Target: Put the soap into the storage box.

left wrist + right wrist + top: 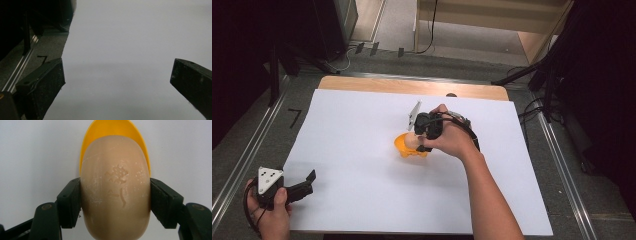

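Resting between tool (115, 202) jaws: soap (115, 190).

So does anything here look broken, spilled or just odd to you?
Nothing looks broken or spilled. The only blemish is on the tan soap bar clamped by the right gripper over the yellow dish: whitish scuffs and specks around its stamped mark. The left gripper is open over the bare white sheet.

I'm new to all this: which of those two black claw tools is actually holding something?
The right gripper, over the middle of the white sheet: its jaws press both sides of a tan soap bar above a yellow dish. The left gripper is open with nothing between its jaws.
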